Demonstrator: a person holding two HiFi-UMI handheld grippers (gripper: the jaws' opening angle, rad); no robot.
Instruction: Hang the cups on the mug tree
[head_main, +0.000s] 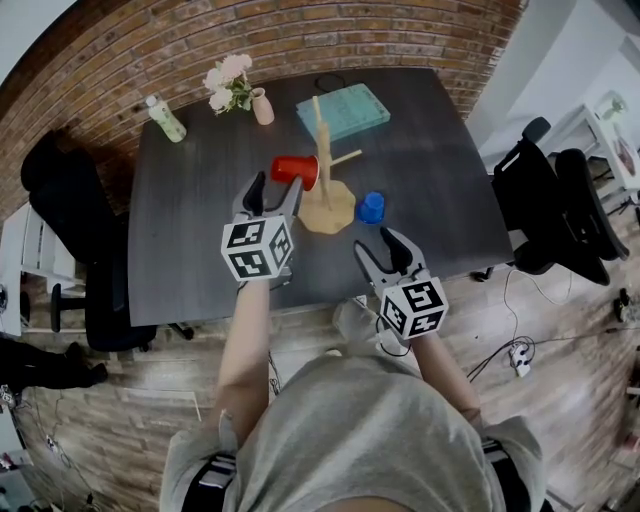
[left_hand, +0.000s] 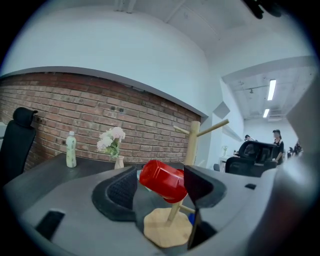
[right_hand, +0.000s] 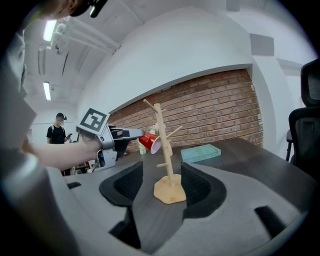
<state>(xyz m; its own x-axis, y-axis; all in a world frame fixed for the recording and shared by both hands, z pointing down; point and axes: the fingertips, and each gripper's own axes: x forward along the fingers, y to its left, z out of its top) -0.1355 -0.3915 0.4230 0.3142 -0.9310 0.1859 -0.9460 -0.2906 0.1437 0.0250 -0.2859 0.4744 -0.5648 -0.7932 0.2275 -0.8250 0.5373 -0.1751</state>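
A wooden mug tree (head_main: 322, 150) stands mid-table on a flat base. A red cup (head_main: 296, 170) hangs tilted on its left peg, mouth toward the post. My left gripper (head_main: 272, 195) is open with the red cup (left_hand: 162, 180) between its jaws, nearer the right jaw; the pads do not press on it. A blue cup (head_main: 371, 207) stands on the table just right of the base. My right gripper (head_main: 385, 245) is open and empty near the front edge, pointing at the mug tree (right_hand: 162, 140). From there the red cup (right_hand: 148, 141) shows beside the left gripper (right_hand: 122, 134).
A teal book (head_main: 343, 110) lies behind the tree. A flower vase (head_main: 233, 85) and a bottle (head_main: 166, 119) stand at the back left. Office chairs (head_main: 70, 200) flank the dark table (head_main: 180, 230), with a brick wall behind.
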